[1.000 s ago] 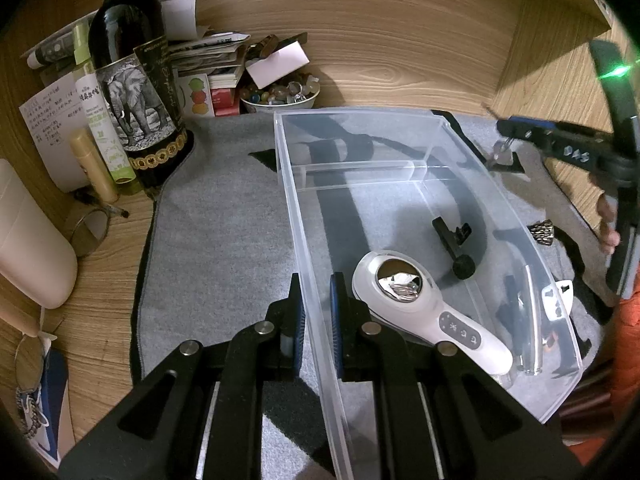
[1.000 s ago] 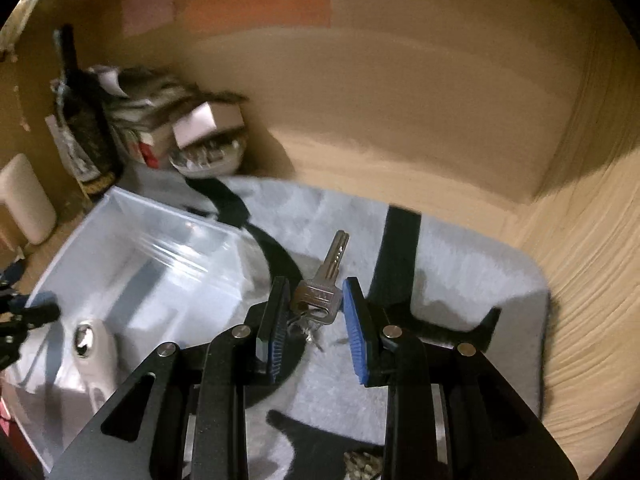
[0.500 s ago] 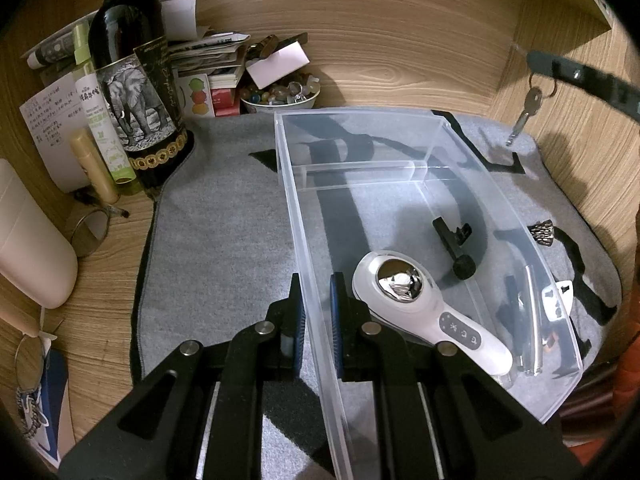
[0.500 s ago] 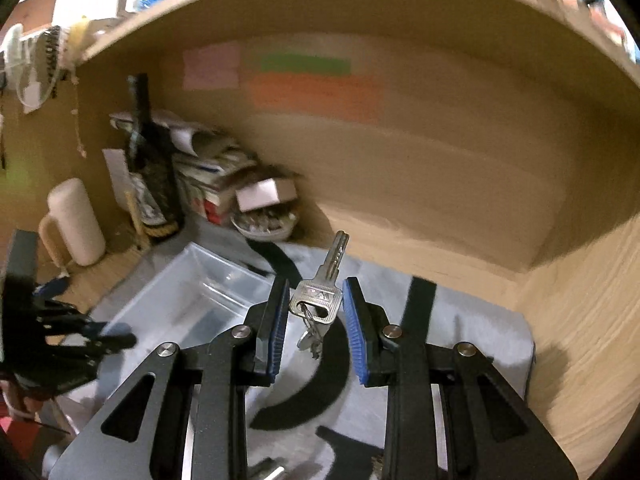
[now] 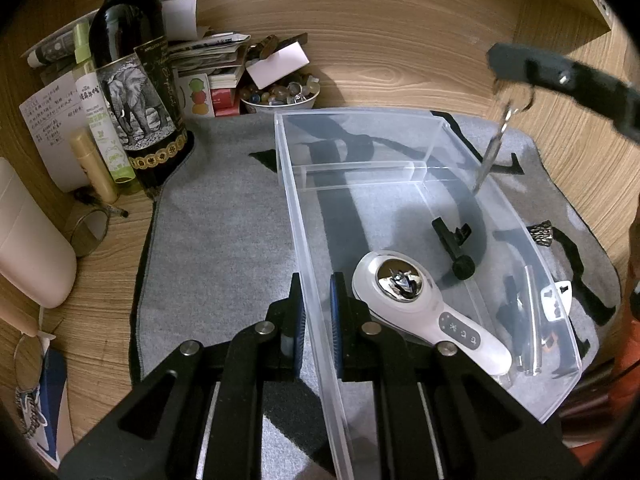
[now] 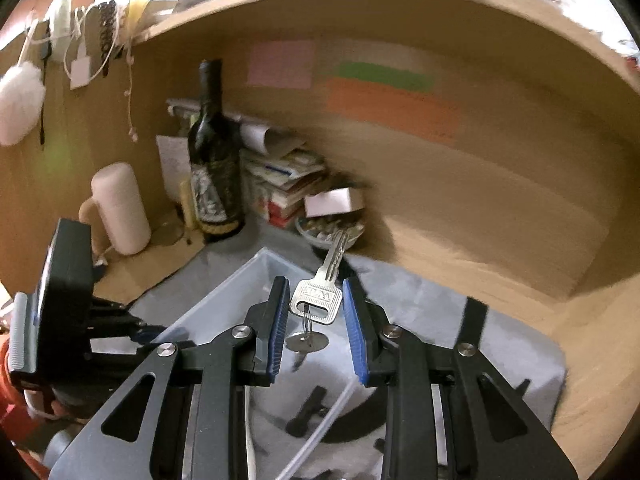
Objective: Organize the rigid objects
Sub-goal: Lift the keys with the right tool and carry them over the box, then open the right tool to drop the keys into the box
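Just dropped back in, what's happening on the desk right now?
The left gripper is clamped on the near wall of the clear plastic bin, steadying it on the grey mat. The right gripper holds a set of keys in the air above the bin's far end, not yet released. Inside the bin lie a white handheld device and a small black clamp-like part.
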### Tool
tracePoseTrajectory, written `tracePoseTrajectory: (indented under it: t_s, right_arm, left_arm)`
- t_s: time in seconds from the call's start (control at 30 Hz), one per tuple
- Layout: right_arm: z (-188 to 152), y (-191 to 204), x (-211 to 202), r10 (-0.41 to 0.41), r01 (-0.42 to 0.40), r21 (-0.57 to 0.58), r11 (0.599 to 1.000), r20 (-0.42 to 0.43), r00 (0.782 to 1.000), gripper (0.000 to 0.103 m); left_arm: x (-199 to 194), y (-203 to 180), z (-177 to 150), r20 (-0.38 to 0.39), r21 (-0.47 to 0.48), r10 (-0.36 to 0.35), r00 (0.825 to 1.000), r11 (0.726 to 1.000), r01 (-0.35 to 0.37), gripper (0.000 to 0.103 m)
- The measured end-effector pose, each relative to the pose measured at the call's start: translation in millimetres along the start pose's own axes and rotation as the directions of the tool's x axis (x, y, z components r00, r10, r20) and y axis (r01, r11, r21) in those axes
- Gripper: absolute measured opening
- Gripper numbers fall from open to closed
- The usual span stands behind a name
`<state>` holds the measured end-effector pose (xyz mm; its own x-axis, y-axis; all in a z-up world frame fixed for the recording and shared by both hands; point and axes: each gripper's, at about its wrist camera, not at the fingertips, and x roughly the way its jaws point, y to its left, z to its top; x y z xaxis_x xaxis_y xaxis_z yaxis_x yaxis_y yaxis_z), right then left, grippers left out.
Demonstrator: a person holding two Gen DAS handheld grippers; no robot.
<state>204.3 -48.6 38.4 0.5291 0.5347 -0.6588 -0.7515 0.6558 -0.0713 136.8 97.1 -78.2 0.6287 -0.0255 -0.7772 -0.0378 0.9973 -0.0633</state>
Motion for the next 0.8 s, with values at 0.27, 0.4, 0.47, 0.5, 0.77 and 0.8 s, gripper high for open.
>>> tracePoseTrajectory:
  t_s: [0.27, 0.4, 0.47, 0.5, 0.77, 0.8]
  right_arm:
    - [-14.8, 7.4, 38.6, 0.042, -0.041, 0.011, 0.999, -0.114, 0.993, 0.025]
    - [-24.8, 8.9, 55.5, 0.040, -0.040, 0.006, 0.999, -0.174, 0.984, 0.025]
    - [-29.4, 10.2, 63.9, 0.029, -0.031, -0.008, 0.999, -0.204, 0.978, 0.025]
    - [-30.8, 10.6, 66.3, 0.027, -0.030, -0.011, 0.999, -0.214, 0.976, 0.025]
    - [-39.9, 8.1, 80.6, 0.039, -0.045, -0.012, 0.999, -0.301, 0.953, 0.025]
    - [-40.8, 8.3, 81.8, 0.038, -0.044, -0.014, 0.999, -0.310, 0.950, 0.025]
  left_arm:
    - [0.1, -1.3, 0.7, 0.002, 0.001, -0.002, 1.000, 1.000, 0.002, 0.010]
    - [0.1, -1.7, 0.5, 0.002, -0.001, -0.004, 1.000, 1.000, 0.004, 0.010]
    - [0.0, -2.0, 0.4, 0.003, -0.002, -0.006, 1.000, 1.000, 0.006, 0.010]
    - [-0.1, -1.6, 0.3, 0.003, -0.003, -0.007, 1.000, 1.000, 0.007, 0.010]
    - [-0.1, -1.3, 0.2, 0.005, -0.004, -0.009, 1.000, 1.000, 0.009, 0.010]
    - [-0.1, -1.1, 0.3, 0.005, -0.004, -0.009, 1.000, 1.000, 0.009, 0.010]
